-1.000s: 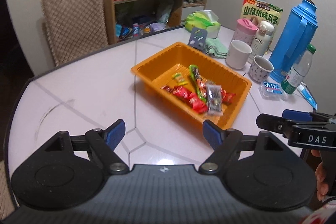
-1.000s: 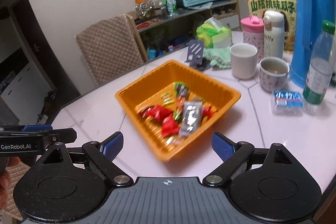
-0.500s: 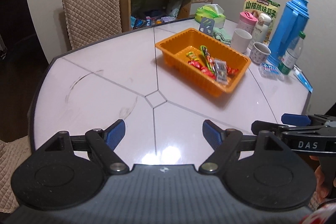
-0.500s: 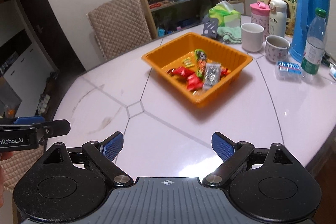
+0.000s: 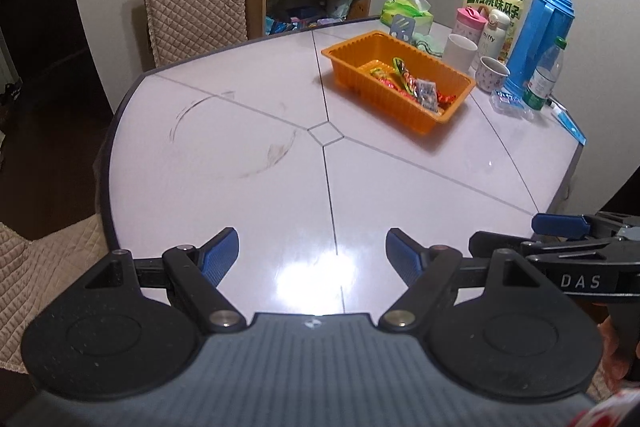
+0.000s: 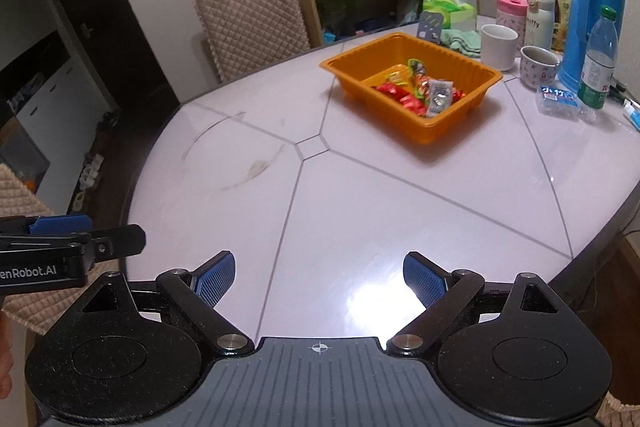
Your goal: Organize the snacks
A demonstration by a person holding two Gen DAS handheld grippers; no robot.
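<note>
Both grippers hang empty at the near table edge, snacks far off in the tray.

The left gripper (image 5: 312, 254) and right gripper (image 6: 319, 278) have fingers spread wide, grasping nothing. Across the bare table (image 6: 360, 211), one orange tray (image 6: 454, 115) holds the snack packets (image 6: 420, 91), roughly half a dozen, overlapping. Beyond stand two cups (image 6: 498, 46), one bottle (image 6: 598, 63), one blue thermos (image 6: 596, 11): a long, careless reach could topple them.

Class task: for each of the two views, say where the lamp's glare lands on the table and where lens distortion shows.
Left wrist view: glare sits on the table between the open left tool; the far table edge bows.
Right wrist view: glare lies by the right finger of the right tool, also open; the door frame at left leans and curves. The tray stays sharp.
</note>
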